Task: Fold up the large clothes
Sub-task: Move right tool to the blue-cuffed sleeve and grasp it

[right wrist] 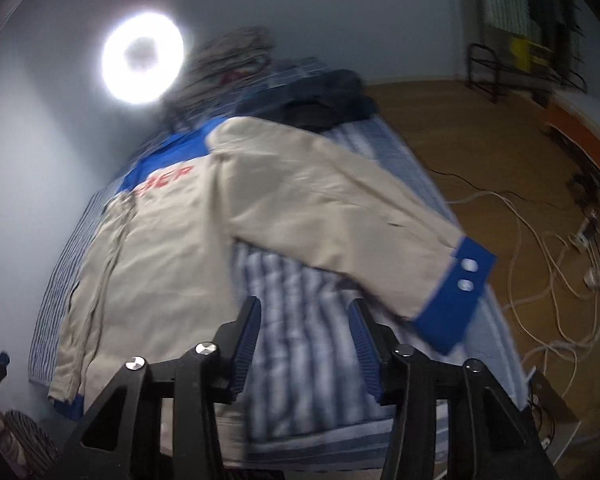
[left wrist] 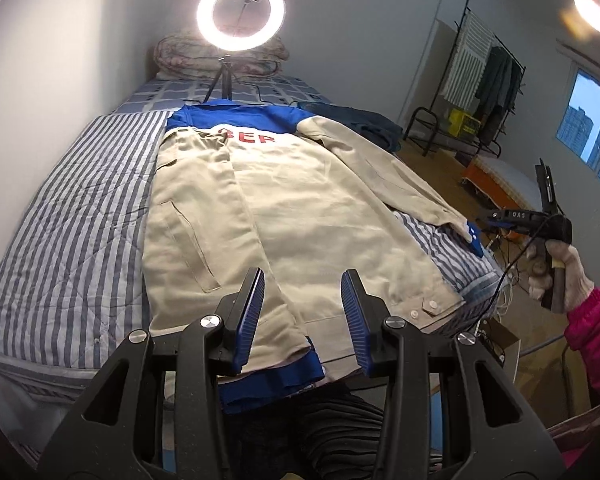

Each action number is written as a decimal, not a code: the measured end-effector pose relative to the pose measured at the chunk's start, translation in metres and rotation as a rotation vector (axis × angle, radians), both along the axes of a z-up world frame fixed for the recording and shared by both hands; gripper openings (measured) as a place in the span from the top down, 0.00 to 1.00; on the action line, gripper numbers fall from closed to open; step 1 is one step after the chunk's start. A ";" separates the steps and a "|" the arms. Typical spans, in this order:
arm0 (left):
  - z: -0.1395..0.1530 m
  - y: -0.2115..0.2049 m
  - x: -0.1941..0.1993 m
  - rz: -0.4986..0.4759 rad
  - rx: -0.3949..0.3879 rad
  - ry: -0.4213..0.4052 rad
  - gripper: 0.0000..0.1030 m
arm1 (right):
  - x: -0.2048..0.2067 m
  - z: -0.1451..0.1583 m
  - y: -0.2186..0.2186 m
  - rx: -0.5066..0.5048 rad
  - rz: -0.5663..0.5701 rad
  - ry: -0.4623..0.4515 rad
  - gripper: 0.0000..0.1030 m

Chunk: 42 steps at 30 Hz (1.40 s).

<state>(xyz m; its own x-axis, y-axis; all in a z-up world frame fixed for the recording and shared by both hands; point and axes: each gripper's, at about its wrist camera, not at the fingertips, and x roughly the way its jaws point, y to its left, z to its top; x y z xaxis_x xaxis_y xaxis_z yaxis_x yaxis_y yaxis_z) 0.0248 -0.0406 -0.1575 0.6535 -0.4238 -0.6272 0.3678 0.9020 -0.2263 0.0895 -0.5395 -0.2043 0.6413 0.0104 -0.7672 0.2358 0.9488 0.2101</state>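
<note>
A beige jacket with a blue yoke and red letters lies back-up on the striped bed. Its left sleeve is folded over the body. Its right sleeve stretches out toward the bed's right edge and ends in a blue cuff with two snaps. My left gripper is open and empty above the jacket's hem. My right gripper is open and empty, just short of the right sleeve; it also shows in the left wrist view, next to the cuff.
A lit ring light on a tripod stands at the head of the bed before folded quilts. Dark blue clothes lie at the bed's far right. Cables and a clothes rack are on the floor to the right.
</note>
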 end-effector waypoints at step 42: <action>-0.047 -0.073 0.047 -0.097 0.105 0.161 0.61 | 0.146 -0.085 -0.111 -0.162 0.257 0.200 0.71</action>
